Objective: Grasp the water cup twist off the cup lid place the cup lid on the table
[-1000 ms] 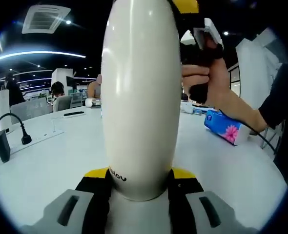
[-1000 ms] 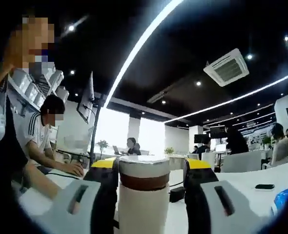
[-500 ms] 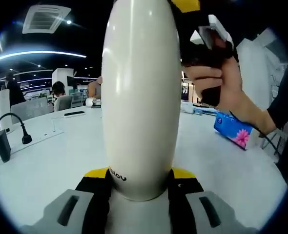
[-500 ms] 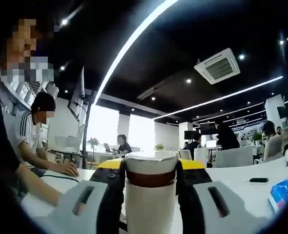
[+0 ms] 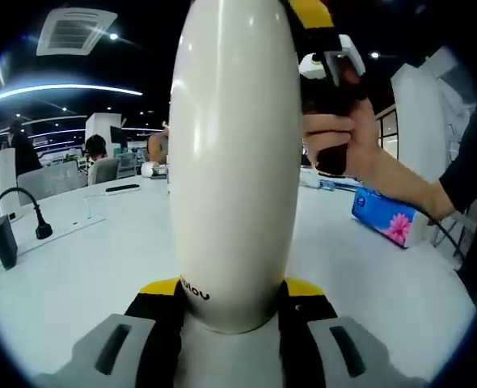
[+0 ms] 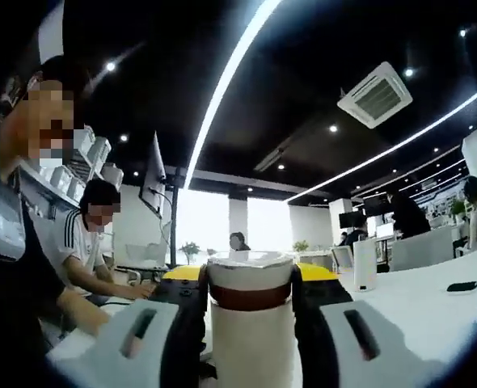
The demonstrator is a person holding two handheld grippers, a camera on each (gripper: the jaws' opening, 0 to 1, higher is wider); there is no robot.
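Note:
A tall cream water cup [image 5: 232, 162] stands upright between the yellow-tipped jaws of my left gripper [image 5: 232, 291], which is shut on its lower body. At the cup's top, a hand [image 5: 344, 137] holds my right gripper [image 5: 323, 69] beside the upper right of the cup. In the right gripper view the cup lid [image 6: 249, 271], white with a brown band, sits between the jaws of my right gripper [image 6: 249, 283], which is shut on it. Whether the lid has come loose from the cup cannot be told.
The white table [image 5: 85, 259] spreads around the cup. On it lie a blue tissue pack [image 5: 382, 217] at the right, a black plug and cable [image 5: 40, 226] at the left and a dark phone [image 5: 122, 188] farther back. People sit at desks [image 6: 93, 242].
The hand with my right gripper swung right, then back left, around the cup's top. The room in the right gripper view shifted with that turn. The cup and my left gripper stayed still.

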